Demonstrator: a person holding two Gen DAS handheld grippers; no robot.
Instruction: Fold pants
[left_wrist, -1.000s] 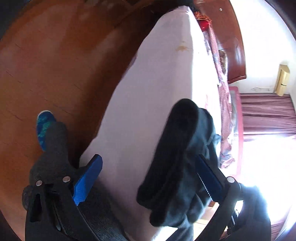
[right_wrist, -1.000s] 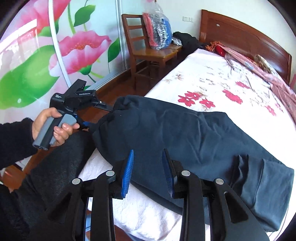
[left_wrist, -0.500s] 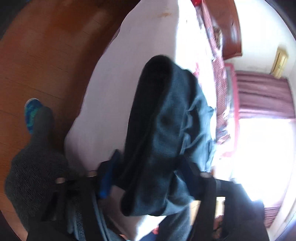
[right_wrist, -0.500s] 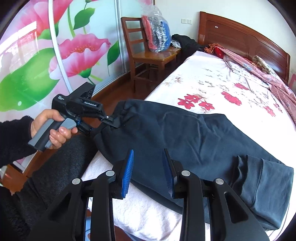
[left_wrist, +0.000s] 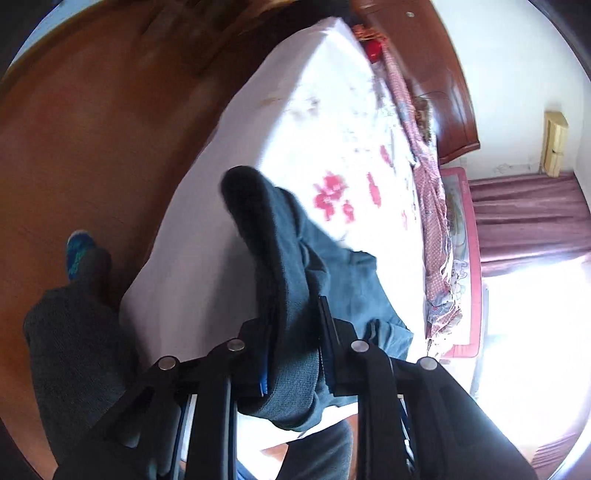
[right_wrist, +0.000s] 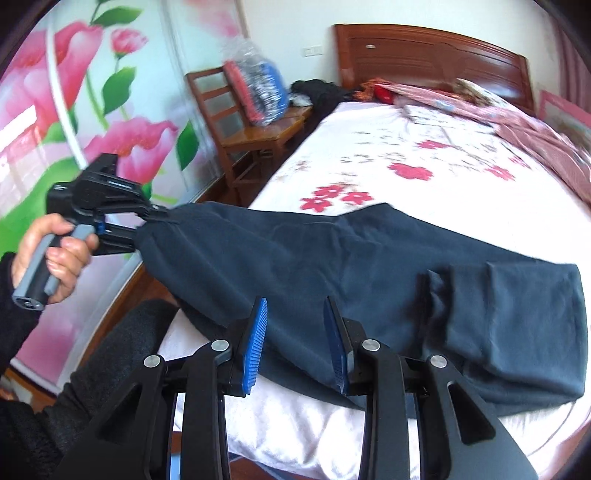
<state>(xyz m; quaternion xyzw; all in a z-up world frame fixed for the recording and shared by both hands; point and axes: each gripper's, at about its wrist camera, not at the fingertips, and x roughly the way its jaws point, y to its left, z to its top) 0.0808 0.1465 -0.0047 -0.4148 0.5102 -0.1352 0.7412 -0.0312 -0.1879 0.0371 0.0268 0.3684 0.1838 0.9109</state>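
Left gripper (left_wrist: 291, 343) just closed, now clamped on end of pants (right_wrist: 351, 280), lifting it off bed (right_wrist: 424, 177). Pants' long axis runs along near bed edge, toward right. Right gripper (right_wrist: 297, 343) part open, empty — above pants' middle, nearer fold line. Open sheet beyond pants — floor below edge.

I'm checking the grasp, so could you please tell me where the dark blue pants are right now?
In the right wrist view, the dark blue pants lie across the near edge of the white floral bed, with their left end clamped in the left gripper.
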